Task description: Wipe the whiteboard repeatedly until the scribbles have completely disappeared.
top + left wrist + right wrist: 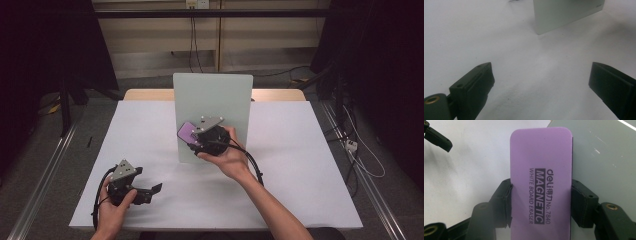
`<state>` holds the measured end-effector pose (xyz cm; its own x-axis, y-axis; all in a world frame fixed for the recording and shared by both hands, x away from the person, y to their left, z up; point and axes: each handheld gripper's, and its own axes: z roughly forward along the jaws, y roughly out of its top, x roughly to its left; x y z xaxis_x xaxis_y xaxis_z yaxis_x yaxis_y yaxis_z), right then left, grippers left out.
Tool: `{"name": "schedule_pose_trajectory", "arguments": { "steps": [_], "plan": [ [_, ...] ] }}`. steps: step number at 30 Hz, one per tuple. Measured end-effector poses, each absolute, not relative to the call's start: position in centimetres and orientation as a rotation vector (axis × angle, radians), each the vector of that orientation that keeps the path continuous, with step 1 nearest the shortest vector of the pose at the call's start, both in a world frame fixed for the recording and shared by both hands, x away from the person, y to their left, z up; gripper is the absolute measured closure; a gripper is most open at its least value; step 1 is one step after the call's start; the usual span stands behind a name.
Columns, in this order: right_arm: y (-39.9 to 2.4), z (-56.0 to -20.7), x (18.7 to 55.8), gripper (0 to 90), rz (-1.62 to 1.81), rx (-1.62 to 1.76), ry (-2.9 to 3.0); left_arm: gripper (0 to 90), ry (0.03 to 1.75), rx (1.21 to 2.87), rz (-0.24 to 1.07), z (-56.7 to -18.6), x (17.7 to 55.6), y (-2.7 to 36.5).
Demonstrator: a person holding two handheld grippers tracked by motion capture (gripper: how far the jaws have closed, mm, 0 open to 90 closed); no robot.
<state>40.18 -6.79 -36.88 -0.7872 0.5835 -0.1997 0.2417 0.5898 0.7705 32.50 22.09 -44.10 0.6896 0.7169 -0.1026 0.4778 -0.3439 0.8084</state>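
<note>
Purple whiteboard eraser (pixel 541 187) sits clamped in the right gripper (pixel 200 137) by the upright board (pixel 212 95); left gripper (pixel 541 82) gapes wide.

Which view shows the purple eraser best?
The right gripper view: the purple eraser sits large between the right tongs, its printed label readable. In the high view it is a small purple patch against the upright board, partly covered by the tongs.

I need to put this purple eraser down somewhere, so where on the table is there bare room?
The white table is bare to the right of the upright board, out to the right edge, and to the board's left, above the left tongs. The near middle is bare too. It is crowded only at the board's foot, where the right tongs grip the eraser.
</note>
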Motion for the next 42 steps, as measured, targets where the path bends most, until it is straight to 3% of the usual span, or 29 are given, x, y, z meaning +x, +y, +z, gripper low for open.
{"name": "schedule_pose_trajectory", "arguments": {
  "steps": [22,42],
  "plan": [
    [-10.3,-35.3,38.8,41.5,1.089,0.715,2.300,5.8,0.912,2.018,0.326,-44.3,32.7,21.9],
    [-12.7,-36.7,37.6,41.5,1.147,0.779,2.388,5.8,0.917,2.019,0.319,-44.3,33.0,21.7]
  ]
}}
